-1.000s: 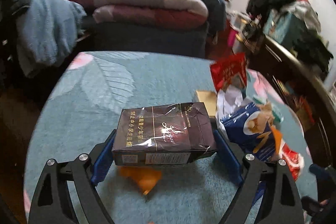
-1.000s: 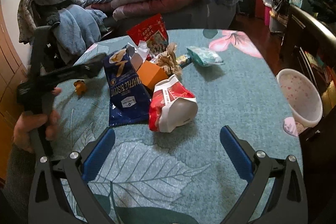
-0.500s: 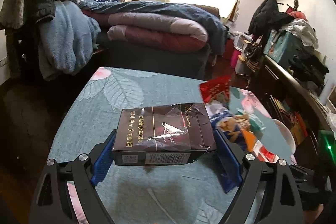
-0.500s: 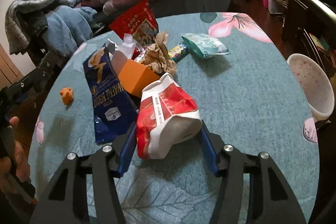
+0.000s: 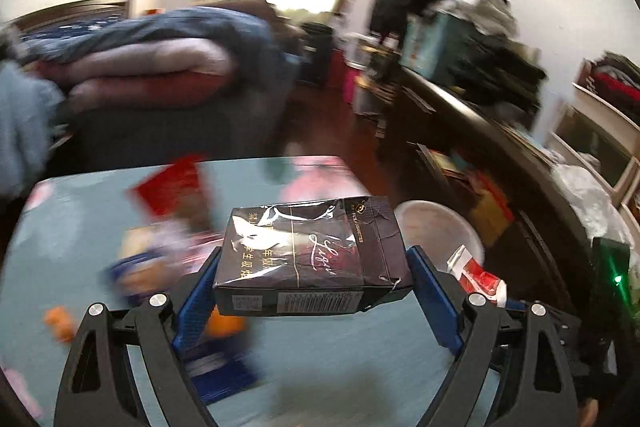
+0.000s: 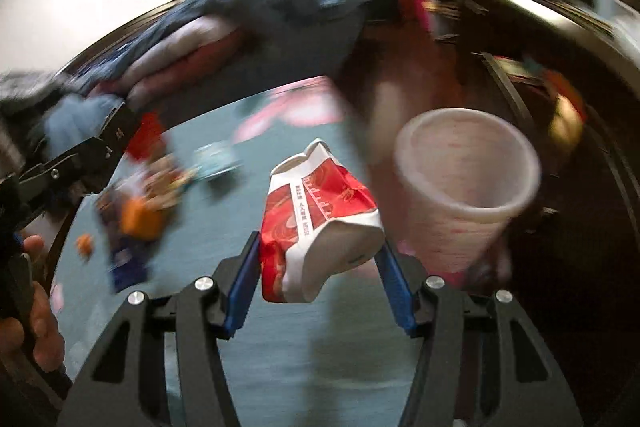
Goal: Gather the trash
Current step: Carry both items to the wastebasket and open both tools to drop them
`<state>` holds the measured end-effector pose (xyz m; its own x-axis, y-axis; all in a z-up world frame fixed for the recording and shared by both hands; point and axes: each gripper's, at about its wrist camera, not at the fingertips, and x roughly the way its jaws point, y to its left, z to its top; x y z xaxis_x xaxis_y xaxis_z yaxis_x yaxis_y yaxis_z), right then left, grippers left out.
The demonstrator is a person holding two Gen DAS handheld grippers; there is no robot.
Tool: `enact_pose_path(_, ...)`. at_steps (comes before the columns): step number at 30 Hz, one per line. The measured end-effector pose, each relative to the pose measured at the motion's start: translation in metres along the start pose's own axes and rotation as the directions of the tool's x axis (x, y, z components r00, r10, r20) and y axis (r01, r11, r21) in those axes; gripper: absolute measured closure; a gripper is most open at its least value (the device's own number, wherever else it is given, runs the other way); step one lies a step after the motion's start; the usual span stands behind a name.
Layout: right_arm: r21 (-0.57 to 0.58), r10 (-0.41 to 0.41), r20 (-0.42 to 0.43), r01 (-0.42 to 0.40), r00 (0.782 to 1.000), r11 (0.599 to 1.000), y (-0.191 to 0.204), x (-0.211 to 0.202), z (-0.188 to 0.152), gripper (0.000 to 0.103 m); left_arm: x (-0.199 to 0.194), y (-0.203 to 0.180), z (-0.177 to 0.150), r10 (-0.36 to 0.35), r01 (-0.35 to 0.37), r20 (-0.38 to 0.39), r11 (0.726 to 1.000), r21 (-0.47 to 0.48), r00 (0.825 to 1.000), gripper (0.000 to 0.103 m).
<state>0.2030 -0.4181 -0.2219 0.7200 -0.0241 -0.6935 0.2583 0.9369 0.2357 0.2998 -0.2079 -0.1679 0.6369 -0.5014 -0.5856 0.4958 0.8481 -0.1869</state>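
Note:
My left gripper (image 5: 313, 279) is shut on a dark cigarette carton (image 5: 312, 255) wrapped in shiny film, held above the teal table (image 5: 80, 227). My right gripper (image 6: 318, 267) is shut on a crumpled red and white packet (image 6: 320, 219), lifted off the table (image 6: 224, 147). A pale pink bin (image 6: 468, 187) stands off the table's right edge, just right of the packet; in the left wrist view the bin (image 5: 436, 231) shows behind the carton. The red packet (image 5: 476, 275) also appears at the right of the left wrist view.
Blurred litter stays on the table: a red bag (image 5: 172, 187), a blue snack bag (image 6: 124, 259), an orange box (image 6: 138, 219), a teal wrapper (image 6: 216, 163), an orange scrap (image 6: 84, 243). A person's hand (image 6: 36, 327) holds the left tool. Bedding (image 5: 152, 67) lies behind; a dark cabinet (image 5: 480, 123) stands right.
My right gripper shut on the red and white packet and lifted it to the right, toward the bin. My left gripper rose and swung right with the carton still in it.

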Motion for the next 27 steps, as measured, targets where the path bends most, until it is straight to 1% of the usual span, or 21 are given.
enact_pose_path(1, 0.031, -0.025, 0.009, 0.024, 1.000, 0.999, -0.019, 0.000, 0.004, 0.046, 0.017, -0.017, 0.007, -0.014, 0.014, -0.020, 1.000, 0.014, 1.000, 0.014)
enact_pose_path(2, 0.063, -0.052, 0.022, 0.050, 0.998, 0.997, -0.040, 0.000, 0.008, 0.046, 0.035, -0.035, 0.014, -0.042, 0.042, -0.034, 0.999, 0.025, 0.999, 0.014)
enact_pose_path(4, 0.101, -0.094, 0.032, 0.090, 0.995, 0.991, -0.070, 0.005, 0.015, 0.046, 0.063, -0.062, 0.023, -0.073, 0.076, -0.061, 0.996, 0.046, 0.995, 0.014)
enact_pose_path(5, 0.121, -0.114, 0.036, 0.109, 0.993, 0.987, -0.087, 0.010, 0.021, 0.046, 0.078, -0.075, 0.028, -0.091, 0.095, -0.076, 0.994, 0.055, 0.993, 0.014)
enact_pose_path(6, 0.137, -0.128, 0.035, 0.122, 0.991, 0.983, -0.100, 0.016, 0.025, 0.046, 0.103, -0.096, 0.036, -0.116, 0.124, -0.102, 0.990, 0.073, 0.988, 0.014)
enact_pose_path(7, 0.145, -0.137, 0.034, 0.131, 0.990, 0.981, -0.110, 0.021, 0.029, 0.046, 0.114, -0.107, 0.038, -0.124, 0.133, -0.112, 0.988, 0.081, 0.986, 0.014)
enact_pose_path(8, 0.152, -0.142, 0.037, 0.135, 0.989, 0.979, -0.119, 0.028, 0.033, 0.046, 0.135, -0.125, 0.044, -0.129, 0.142, -0.124, 0.985, 0.100, 0.984, 0.014)
enact_pose_path(10, 0.166, -0.155, 0.030, 0.148, 0.987, 0.975, -0.141, 0.047, 0.044, 0.046, 0.162, -0.149, 0.048, -0.126, 0.143, -0.132, 0.981, 0.129, 0.983, 0.014)
enact_pose_path(11, 0.169, -0.153, 0.038, 0.145, 0.987, 0.975, -0.150, 0.057, 0.049, 0.045, 0.171, -0.156, 0.049, -0.128, 0.147, -0.137, 0.980, 0.137, 0.982, 0.014)
enact_pose_path(13, 0.167, -0.161, 0.051, 0.151, 0.986, 0.974, -0.163, 0.072, 0.054, 0.044, 0.199, -0.172, 0.052, -0.142, 0.168, -0.176, 0.975, 0.143, 0.974, 0.012)
enact_pose_path(14, 0.162, -0.176, 0.050, 0.166, 0.983, 0.973, -0.170, 0.082, 0.056, 0.040, 0.215, -0.179, 0.053, -0.146, 0.175, -0.201, 0.975, 0.137, 0.969, 0.012)
enact_pose_path(16, 0.164, -0.201, 0.042, 0.191, 0.979, 0.968, -0.179, 0.095, 0.057, 0.031, 0.230, -0.180, 0.054, -0.151, 0.177, -0.220, 0.978, 0.106, 0.964, 0.011)
enact_pose_path(17, 0.174, -0.208, 0.037, 0.199, 0.977, 0.964, -0.184, 0.099, 0.055, 0.031, 0.234, -0.179, 0.054, -0.155, 0.179, -0.226, 0.980, 0.090, 0.962, 0.011)
enact_pose_path(18, 0.184, -0.204, 0.031, 0.195, 0.978, 0.963, -0.186, 0.100, 0.052, 0.031, 0.237, -0.175, 0.055, -0.174, 0.191, -0.231, 0.980, 0.052, 0.957, 0.011)
enact_pose_path(20, 0.200, -0.188, 0.031, 0.178, 0.982, 0.964, -0.187, 0.097, 0.047, 0.031, 0.228, -0.168, 0.053, -0.196, 0.204, -0.219, 0.979, 0.013, 0.956, 0.011)
enact_pose_path(21, 0.201, -0.184, 0.032, 0.174, 0.982, 0.964, -0.185, 0.094, 0.044, 0.030, 0.219, -0.163, 0.052, -0.200, 0.204, -0.204, 0.979, -0.003, 0.958, 0.010)
enact_pose_path(23, 0.189, -0.173, 0.038, 0.163, 0.984, 0.968, -0.175, 0.081, 0.037, 0.027, 0.197, -0.152, 0.049, -0.177, 0.178, -0.178, 0.984, -0.006, 0.968, 0.008)
enact_pose_path(25, 0.163, -0.155, 0.055, 0.144, 0.986, 0.976, -0.158, 0.061, 0.030, 0.020, 0.164, -0.138, 0.041, -0.112, 0.116, -0.139, 0.993, 0.020, 0.984, 0.004)
enact_pose_path(26, 0.148, -0.143, 0.063, 0.132, 0.988, 0.980, -0.147, 0.050, 0.026, 0.017, 0.152, -0.132, 0.038, -0.082, 0.086, -0.127, 0.996, 0.030, 0.989, 0.004)
enact_pose_path(27, 0.127, -0.127, 0.069, 0.118, 0.989, 0.985, -0.136, 0.040, 0.023, 0.016, 0.133, -0.123, 0.031, -0.037, 0.043, -0.107, 0.998, 0.048, 0.994, 0.004)
